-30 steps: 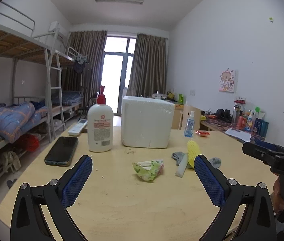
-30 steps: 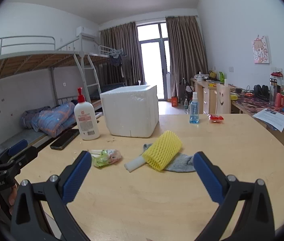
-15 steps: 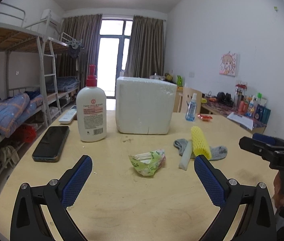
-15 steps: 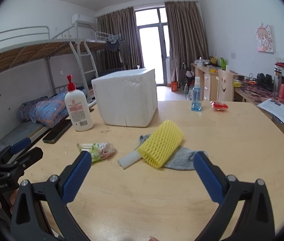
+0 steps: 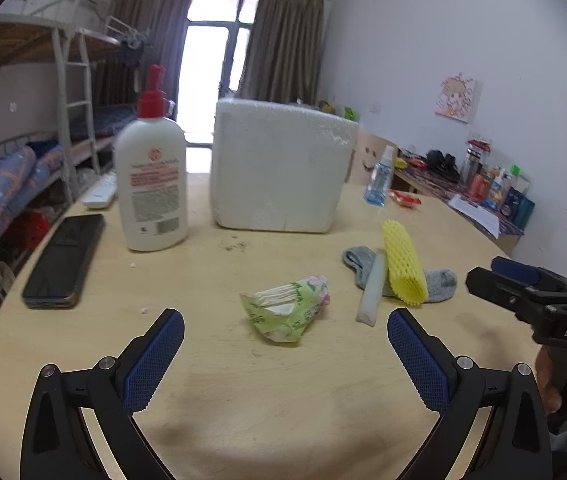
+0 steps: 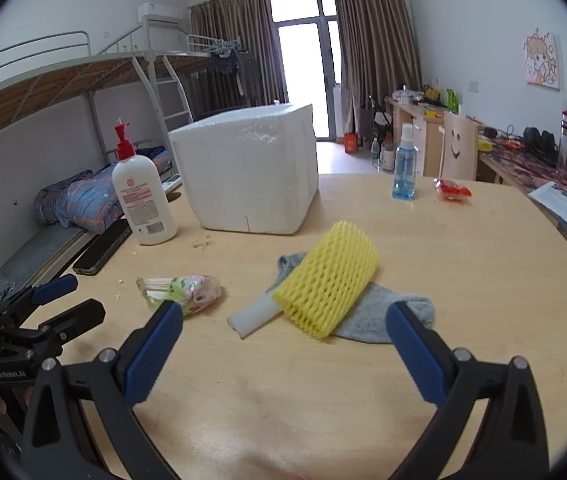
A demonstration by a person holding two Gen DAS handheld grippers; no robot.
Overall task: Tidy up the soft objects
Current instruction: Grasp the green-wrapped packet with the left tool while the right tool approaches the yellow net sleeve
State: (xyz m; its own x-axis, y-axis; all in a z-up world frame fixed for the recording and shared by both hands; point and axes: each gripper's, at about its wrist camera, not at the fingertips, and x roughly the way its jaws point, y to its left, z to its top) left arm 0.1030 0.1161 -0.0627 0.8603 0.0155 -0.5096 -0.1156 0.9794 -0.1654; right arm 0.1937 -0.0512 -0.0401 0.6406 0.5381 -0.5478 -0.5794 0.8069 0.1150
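- Risk first: the yellow net lies on top of the grey sock, with the white foam rod touching both. If your right gripper closes here, it could catch two or three of them at once, or snag the sock and drag the net off.
- The net looks light and springy; a shallow pinch could let it pop out from between the pads.
- The tissue pack is crinkly and loose on the table. A low approach by your left gripper may push it forward instead of taking it.
- Your two grippers sit near each other over the same patch of table, and each shows in the other's view. Closing in together could make them collide.
- The foam box, probably where the soft things go, stands well behind them. The bottle just beside it could be tipped on a carry.
- Pose: both grippers hover just above the table, pointing forward. The left faces the pack and the right faces the net and sock.
- Both have their jaws spread wide and hold nothing.
- All soft things lie on the table, none yet sorted.
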